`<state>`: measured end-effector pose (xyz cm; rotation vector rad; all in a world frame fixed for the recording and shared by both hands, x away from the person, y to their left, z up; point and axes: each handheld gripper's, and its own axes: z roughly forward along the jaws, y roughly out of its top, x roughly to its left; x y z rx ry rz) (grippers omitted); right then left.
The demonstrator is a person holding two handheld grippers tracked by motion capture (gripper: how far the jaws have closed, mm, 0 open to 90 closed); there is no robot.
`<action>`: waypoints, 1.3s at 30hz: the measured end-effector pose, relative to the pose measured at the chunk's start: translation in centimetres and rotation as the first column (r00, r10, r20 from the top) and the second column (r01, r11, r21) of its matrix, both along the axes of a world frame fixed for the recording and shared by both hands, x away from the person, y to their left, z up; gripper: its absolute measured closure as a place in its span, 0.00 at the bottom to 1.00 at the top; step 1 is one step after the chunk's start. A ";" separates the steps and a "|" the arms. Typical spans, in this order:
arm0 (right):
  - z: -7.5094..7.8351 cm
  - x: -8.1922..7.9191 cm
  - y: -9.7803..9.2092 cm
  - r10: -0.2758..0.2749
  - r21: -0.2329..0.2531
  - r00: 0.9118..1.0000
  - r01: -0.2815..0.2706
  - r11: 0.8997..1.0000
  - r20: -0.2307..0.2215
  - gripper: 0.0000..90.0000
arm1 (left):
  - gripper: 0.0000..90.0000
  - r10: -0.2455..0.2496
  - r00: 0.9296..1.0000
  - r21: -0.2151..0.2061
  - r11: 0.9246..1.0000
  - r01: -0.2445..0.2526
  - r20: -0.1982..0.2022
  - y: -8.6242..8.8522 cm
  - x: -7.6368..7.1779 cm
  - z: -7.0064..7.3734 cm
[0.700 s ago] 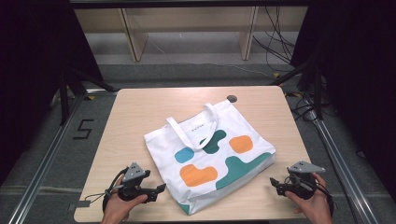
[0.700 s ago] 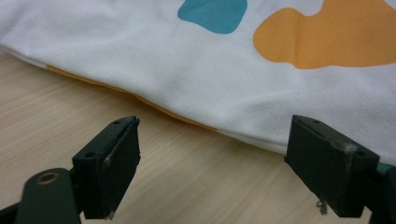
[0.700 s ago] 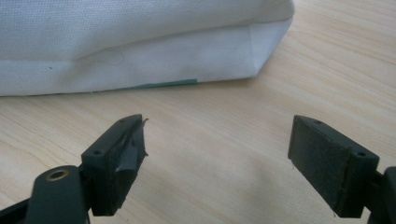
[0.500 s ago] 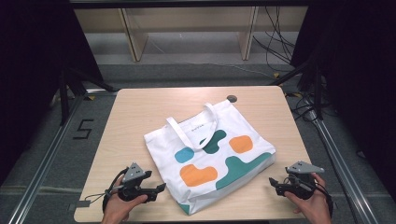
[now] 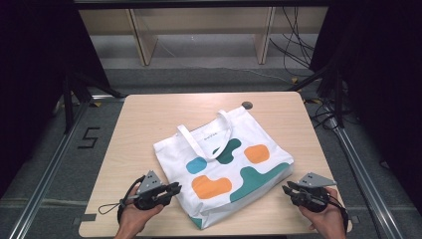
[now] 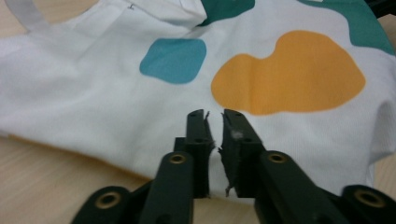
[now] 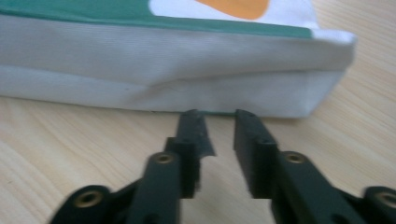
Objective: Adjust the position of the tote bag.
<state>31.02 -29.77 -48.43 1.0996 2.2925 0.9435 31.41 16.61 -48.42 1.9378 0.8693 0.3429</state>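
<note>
White canvas tote bag with teal and orange blobs (image 5: 224,172) flat on table. Left gripper (image 6: 215,123) over bag's near-left edge, jaws nearly closed, empty — risks pinching single layer. Right gripper (image 7: 219,122) beside bag's right edge, slightly parted, empty — may shove fabric.

A white cloth tote bag (image 5: 224,172) with teal, blue and orange blotches lies flat on the desk, turned askew, its two white handles pointing toward eleven o'clock.
</note>
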 end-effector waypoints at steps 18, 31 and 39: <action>-1.2 3.8 1.9 0.051 -0.046 0.997 -0.054 0.998 -0.058 1.00 | 1.00 -0.154 0.984 0.051 0.986 0.159 -0.091 -4.5 0.5 -1.7; -1.7 9.7 2.5 0.001 -0.071 1.000 -0.002 0.997 -0.015 1.00 | 0.99 -0.280 0.953 0.089 0.953 0.291 -0.119 -9.9 0.2 -2.1; -2.0 14.3 3.2 -0.022 -0.071 1.000 0.023 0.997 0.019 1.00 | 0.99 -0.335 0.936 0.116 0.931 0.347 -0.113 -13.5 0.3 -2.1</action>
